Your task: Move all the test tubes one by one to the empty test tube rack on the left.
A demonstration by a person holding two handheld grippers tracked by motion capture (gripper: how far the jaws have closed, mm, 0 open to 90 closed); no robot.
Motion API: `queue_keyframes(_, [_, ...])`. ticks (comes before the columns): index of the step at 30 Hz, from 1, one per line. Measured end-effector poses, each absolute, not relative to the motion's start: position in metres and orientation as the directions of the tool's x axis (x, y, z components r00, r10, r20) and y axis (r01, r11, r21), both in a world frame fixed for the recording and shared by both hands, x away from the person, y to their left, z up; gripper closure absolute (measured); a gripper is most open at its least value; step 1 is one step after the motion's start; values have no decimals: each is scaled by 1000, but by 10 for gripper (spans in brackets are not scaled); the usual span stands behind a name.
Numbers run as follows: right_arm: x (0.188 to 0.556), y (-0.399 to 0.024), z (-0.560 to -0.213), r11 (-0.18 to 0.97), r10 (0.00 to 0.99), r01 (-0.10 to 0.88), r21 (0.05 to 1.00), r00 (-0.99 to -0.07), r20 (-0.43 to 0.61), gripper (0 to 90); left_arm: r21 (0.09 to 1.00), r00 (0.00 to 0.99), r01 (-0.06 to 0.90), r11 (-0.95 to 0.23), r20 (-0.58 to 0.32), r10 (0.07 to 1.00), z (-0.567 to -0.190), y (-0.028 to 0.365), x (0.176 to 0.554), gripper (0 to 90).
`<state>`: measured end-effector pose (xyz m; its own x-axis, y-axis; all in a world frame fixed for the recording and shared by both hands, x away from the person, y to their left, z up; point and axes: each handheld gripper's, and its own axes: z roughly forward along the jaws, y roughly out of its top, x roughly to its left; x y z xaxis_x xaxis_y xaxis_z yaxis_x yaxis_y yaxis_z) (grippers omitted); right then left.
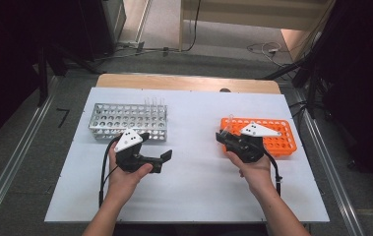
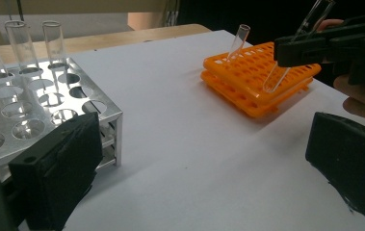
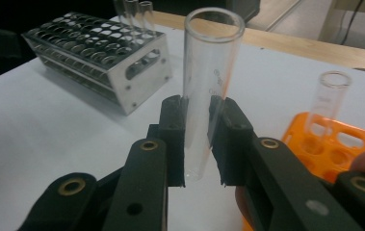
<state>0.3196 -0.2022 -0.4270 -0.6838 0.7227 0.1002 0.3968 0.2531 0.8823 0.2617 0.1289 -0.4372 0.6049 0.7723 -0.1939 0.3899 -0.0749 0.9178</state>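
My right gripper (image 3: 199,144) is shut on a clear glass test tube (image 3: 208,82), held upright between the pads just off the left end of the orange rack (image 3: 348,151). In the left gripper view that held tube (image 2: 277,72) hangs tilted over the orange rack's (image 2: 257,77) near corner. A second tube (image 3: 328,103) stands in the orange rack. My left gripper (image 1: 155,146) stands open in front of the metal rack (image 1: 125,120), with nothing between its jaws. Three tubes (image 2: 23,43) stand in the metal rack's back corner.
Both racks sit on a white sheet (image 1: 194,187) covering a wooden table (image 1: 189,82). Between the racks lies bare sheet. Cables (image 1: 267,49) run on the floor beyond the table's far edge, and dark equipment stands at both sides.
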Motion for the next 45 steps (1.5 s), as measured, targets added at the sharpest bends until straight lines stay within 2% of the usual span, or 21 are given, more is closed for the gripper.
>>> queue_keyframes(6, [309,-183,-429,292,675,376,879,-732,89,739,922,619,379,-78,-190,762,-433,124,259,1])
queue_keyframes(14, [298,-167,-432,327,634,365,872,-768,84,739,927,673,364,-85,-198,713,-427,115,256,47])
queue_keyframes(23, [284,-140,-439,383,570,343,857,-818,73,739,930,712,355,-94,-203,673,-419,93,249,295])
queue_keyframes(39, [268,-118,-442,436,495,308,845,-867,60,739,938,743,295,-179,-108,661,-421,67,241,718])
queue_keyframes(45, [268,-118,-442,436,494,313,844,-867,67,739,941,734,288,-179,-97,672,-421,68,241,750])
